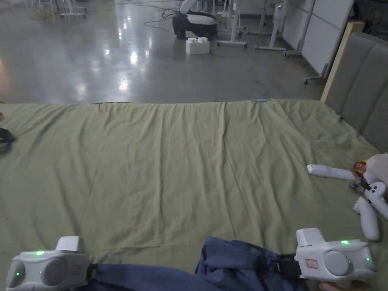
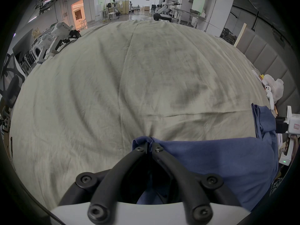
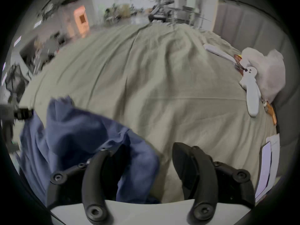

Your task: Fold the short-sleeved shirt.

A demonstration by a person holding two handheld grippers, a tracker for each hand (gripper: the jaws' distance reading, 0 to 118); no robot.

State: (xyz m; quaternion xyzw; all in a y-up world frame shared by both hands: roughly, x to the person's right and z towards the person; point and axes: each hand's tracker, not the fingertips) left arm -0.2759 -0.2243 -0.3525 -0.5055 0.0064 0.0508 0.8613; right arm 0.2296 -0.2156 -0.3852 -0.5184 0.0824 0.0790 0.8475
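Observation:
A dark blue short-sleeved shirt (image 1: pixel 235 261) lies bunched at the near edge of a bed with a green sheet (image 1: pixel 182 159). My left gripper (image 1: pixel 93 271) is at the shirt's left end. In the left gripper view its jaws (image 2: pixel 150 145) are shut on a pinch of the shirt (image 2: pixel 211 160). My right gripper (image 1: pixel 284 265) is at the shirt's right end. In the blurred right gripper view this gripper (image 3: pixel 142 149) is open. The shirt (image 3: pixel 78 131) drapes over its left jaw, and the right jaw stands bare above the sheet.
White hand controllers (image 1: pixel 371 212), a white stick-shaped object (image 1: pixel 329 171) and a white bag (image 1: pixel 379 166) lie at the bed's right side, beside a grey padded headboard (image 1: pixel 360 87). Beyond the far edge there is shiny floor with a white box (image 1: pixel 197 46).

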